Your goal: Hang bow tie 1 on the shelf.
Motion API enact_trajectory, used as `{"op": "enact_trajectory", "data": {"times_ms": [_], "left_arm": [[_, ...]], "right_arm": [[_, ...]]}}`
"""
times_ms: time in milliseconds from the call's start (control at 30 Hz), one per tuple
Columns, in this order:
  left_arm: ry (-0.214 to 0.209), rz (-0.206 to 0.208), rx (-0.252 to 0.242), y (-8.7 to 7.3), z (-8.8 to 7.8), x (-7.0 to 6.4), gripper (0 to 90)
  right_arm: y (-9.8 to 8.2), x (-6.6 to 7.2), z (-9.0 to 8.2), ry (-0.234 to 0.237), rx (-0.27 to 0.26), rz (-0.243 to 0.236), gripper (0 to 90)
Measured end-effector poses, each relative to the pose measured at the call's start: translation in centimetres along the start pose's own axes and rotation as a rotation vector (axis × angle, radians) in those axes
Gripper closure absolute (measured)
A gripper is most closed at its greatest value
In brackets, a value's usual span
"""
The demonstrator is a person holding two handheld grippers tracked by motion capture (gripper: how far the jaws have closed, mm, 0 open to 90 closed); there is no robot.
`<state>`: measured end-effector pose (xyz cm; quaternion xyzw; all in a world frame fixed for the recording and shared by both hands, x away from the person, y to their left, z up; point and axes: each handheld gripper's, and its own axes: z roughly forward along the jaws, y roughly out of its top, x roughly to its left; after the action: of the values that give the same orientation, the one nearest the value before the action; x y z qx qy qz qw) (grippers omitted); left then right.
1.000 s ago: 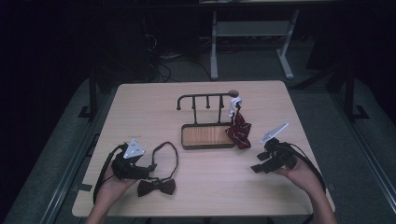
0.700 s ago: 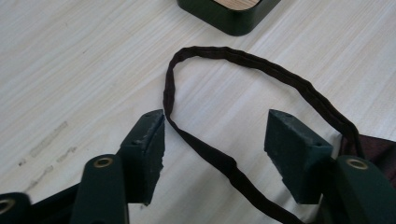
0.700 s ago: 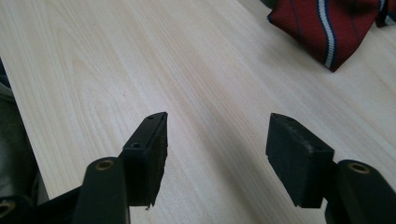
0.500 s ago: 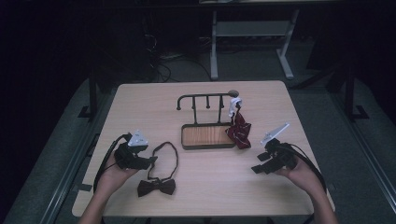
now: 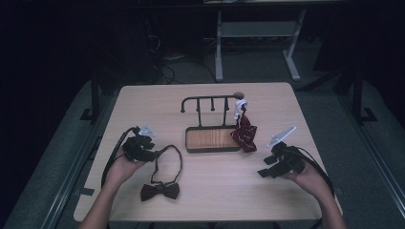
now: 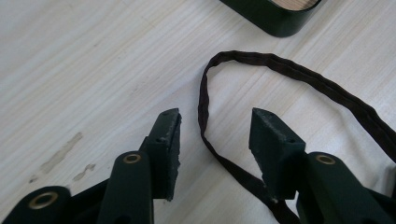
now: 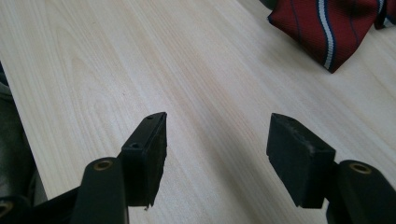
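Compared with one second ago, the left gripper (image 5: 152,153) has moved up the table in the high view, from beside the bow tie's (image 5: 160,191) knot to the upper part of the strap (image 6: 219,154), and its jaws have just been closing. In the left gripper view the thin strap runs between the two jaws, but the pads do not press on it yet, so there is a gap on both sides. The right gripper (image 5: 262,172) has stayed at the same place on the right side of the table (image 5: 296,100), with its jaws wide apart and nothing between them. The bow tie, the rack (image 5: 210,102) and the striped tie (image 5: 244,133) lie as before. In the left gripper view the strap is cut off at the right and bottom edges, and the knot is out of the frame; only a dark corner of the rack's tray (image 6: 275,18) is visible at the top. In the right gripper view the striped tie (image 7: 336,28) is cut off at the upper edge. The bow tie is dark brown, flat on the table near the front edge, and its strap makes a long loop toward the tray.
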<state>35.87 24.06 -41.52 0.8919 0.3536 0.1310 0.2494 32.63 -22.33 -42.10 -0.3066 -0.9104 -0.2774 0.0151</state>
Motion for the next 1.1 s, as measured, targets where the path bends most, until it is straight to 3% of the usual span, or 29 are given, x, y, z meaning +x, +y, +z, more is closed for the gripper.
{"op": "enact_trajectory", "data": {"times_ms": [167, 333, 433, 800, 1100], "left_arm": [[-0.017, -0.054, 0.0, -0.3, 0.8, 0.9, 56.2], [-0.022, -0.055, -0.004, -0.3, 1.5, 0.7, 55.2], [-0.008, -0.025, 0.024, -0.2, 2.1, 0.5, 57.0], [-0.009, -0.06, 0.059, -0.5, 2.3, 1.0, 67.8], [-0.002, -0.046, 0.087, -0.4, 2.7, 0.8, 72.1]], "right_arm": [[0.0, 0.1, -0.2, -0.003, -0.005, 0.002, 37.6], [0.1, 0.2, -0.1, -0.008, -0.004, -0.008, 37.6], [0.2, 0.4, -0.2, -0.017, -0.009, -0.009, 37.5], [0.5, 1.0, -1.0, -0.043, -0.039, -0.017, 37.6], [0.4, 0.8, -0.8, -0.042, -0.037, -0.013, 37.6]]}}
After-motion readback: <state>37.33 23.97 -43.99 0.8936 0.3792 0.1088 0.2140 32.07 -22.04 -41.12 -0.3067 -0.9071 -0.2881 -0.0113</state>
